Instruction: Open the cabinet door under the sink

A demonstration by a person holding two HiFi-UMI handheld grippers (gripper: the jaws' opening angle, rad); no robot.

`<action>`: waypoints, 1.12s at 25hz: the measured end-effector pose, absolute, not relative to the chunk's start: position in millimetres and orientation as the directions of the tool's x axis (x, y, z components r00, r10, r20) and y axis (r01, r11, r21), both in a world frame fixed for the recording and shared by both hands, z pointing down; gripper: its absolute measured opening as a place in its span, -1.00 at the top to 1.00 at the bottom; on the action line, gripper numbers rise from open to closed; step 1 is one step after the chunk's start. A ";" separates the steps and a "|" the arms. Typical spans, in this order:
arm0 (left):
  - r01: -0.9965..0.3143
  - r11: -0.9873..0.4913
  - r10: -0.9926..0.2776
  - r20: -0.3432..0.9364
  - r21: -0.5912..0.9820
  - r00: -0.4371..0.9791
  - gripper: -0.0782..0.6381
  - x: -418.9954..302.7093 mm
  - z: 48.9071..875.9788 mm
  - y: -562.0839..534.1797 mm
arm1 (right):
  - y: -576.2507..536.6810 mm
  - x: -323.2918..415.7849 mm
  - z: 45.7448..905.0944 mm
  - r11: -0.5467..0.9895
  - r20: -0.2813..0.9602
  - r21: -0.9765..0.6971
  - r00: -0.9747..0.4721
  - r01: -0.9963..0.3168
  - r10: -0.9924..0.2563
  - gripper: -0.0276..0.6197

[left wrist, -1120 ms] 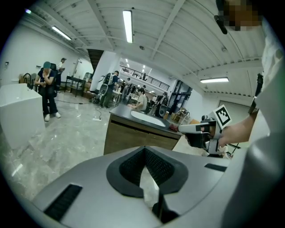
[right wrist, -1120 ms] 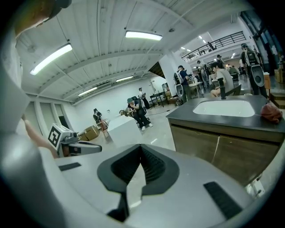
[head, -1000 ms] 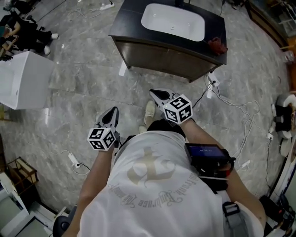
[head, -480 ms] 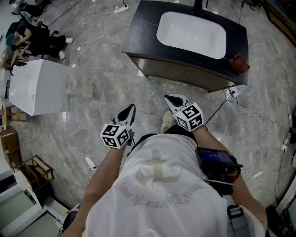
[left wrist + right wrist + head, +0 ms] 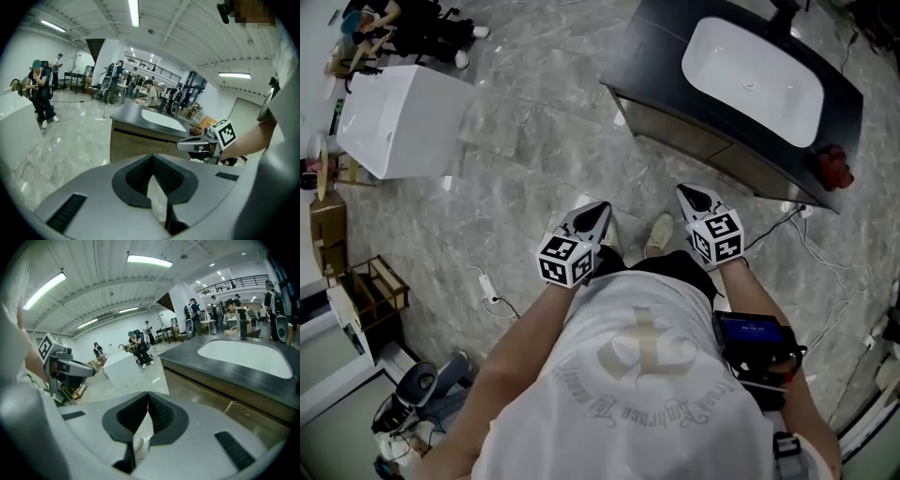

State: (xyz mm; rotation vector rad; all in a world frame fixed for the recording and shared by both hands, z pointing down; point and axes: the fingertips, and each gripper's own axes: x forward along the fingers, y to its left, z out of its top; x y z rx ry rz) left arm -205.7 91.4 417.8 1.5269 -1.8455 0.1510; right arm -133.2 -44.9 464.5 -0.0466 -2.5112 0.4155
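Cabinet door [image 5: 698, 141] — shut, under the sink [image 5: 750, 80], well apart from both grippers. Left gripper [image 5: 598, 212] and right gripper [image 5: 687, 193]: jaws closed on nothing. Recommended: approach, open one pair of jaws, then take the door's edge squarely and pull. Basin holds nothing — red item [image 5: 832, 169] lies on the tabletop beside it.

brown cabinet door [image 5: 694, 141], closed, under sink [image 5: 752, 81]
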 end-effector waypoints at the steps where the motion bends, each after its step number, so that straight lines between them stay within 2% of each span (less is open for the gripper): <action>1: -0.895 0.282 -0.806 0.591 0.346 -0.026 0.76 -206.1 419.1 91.9 | -45.8 -134.4 465.1 0.949 0.547 -0.308 -0.829 -0.069 0.117 0.87; 8: -0.900 0.237 -0.799 0.600 0.365 0.032 0.76 -228.6 437.2 88.9 | -51.8 -144.0 464.4 0.940 0.563 -0.299 -0.825 -0.166 0.034 0.87; 20: -0.903 0.147 -0.800 0.586 0.404 0.132 0.76 -281.7 504.7 96.5 | -42.1 -171.6 506.1 0.937 0.664 -0.179 -0.740 -0.299 -0.109 0.87; 28: -0.894 0.051 -0.784 0.572 0.445 0.239 0.76 -275.5 548.0 108.5 | -43.7 -178.5 557.1 0.909 0.691 -0.154 -0.700 -0.387 -0.181 0.87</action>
